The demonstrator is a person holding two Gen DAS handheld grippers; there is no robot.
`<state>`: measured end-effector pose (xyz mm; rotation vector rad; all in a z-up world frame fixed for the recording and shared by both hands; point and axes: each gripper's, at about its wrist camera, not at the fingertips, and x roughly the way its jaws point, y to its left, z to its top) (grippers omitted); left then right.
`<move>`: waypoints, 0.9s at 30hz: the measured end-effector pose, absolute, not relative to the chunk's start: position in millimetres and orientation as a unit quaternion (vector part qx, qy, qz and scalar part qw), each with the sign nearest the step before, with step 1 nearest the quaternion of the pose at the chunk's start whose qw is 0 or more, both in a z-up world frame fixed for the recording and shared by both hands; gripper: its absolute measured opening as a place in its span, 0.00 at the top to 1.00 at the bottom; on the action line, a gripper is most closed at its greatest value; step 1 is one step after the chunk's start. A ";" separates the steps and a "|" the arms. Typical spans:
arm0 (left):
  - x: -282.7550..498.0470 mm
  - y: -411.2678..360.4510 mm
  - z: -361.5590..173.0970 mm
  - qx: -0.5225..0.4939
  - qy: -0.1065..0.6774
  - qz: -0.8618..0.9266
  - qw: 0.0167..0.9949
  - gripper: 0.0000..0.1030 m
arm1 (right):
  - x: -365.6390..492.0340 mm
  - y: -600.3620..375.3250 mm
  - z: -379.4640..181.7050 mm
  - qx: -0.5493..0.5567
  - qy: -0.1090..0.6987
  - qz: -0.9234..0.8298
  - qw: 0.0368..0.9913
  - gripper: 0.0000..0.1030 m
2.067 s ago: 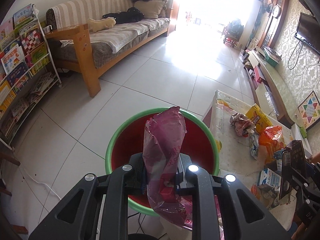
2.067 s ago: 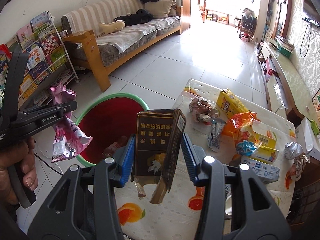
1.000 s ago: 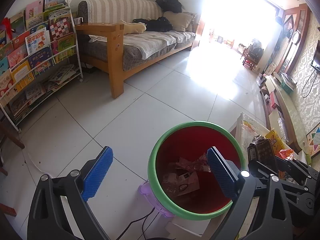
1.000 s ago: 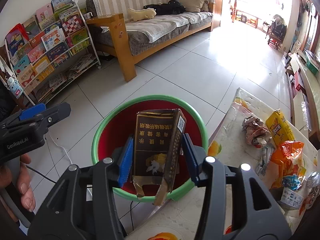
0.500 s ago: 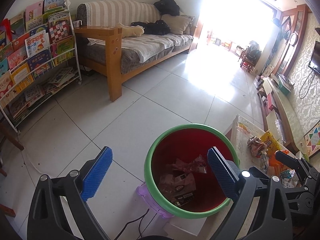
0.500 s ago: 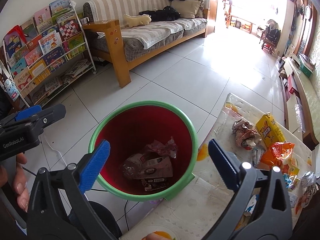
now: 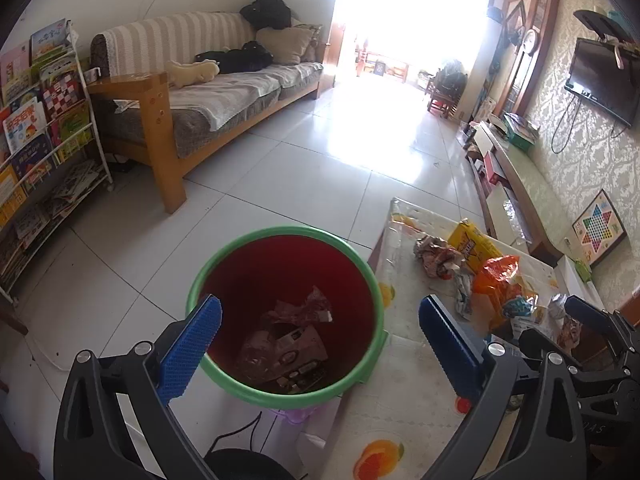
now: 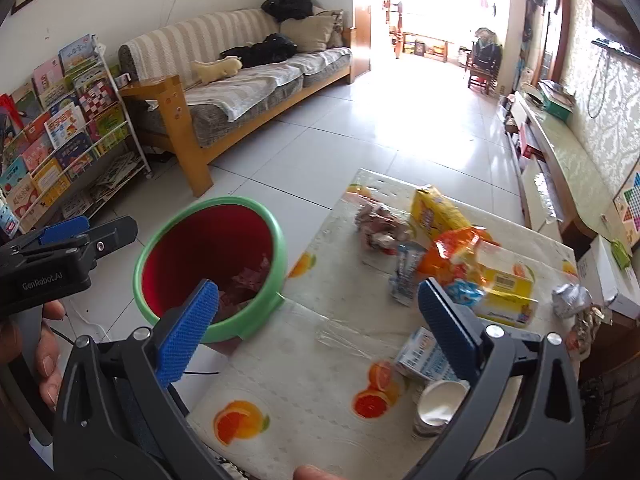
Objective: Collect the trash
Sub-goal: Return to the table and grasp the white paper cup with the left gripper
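Observation:
A red bin with a green rim stands at the table's left edge, holding a pink wrapper and a brown carton. My left gripper is open and empty above the bin. My right gripper is open and empty over the table. Trash lies on the table: a crumpled wrapper, a yellow bag, an orange bag, a yellow box, a small carton, a white cup and foil.
A wooden sofa and a book rack stand at the left. A low TV bench runs along the right wall. White tiled floor lies beyond the bin. The left gripper shows at the right wrist view's left edge.
Both grippers opened and dropped the pink wrapper and brown carton into the bin. Since then the right gripper has swung right over the table; the left view has turned toward the table.

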<state>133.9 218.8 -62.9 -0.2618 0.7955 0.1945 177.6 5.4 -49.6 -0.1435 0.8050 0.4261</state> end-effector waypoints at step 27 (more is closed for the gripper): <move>155.1 -26.8 -130.4 -0.055 0.486 -0.093 0.867 0.08 | 143.4 -258.5 -88.6 0.019 0.426 0.021 0.904 0.05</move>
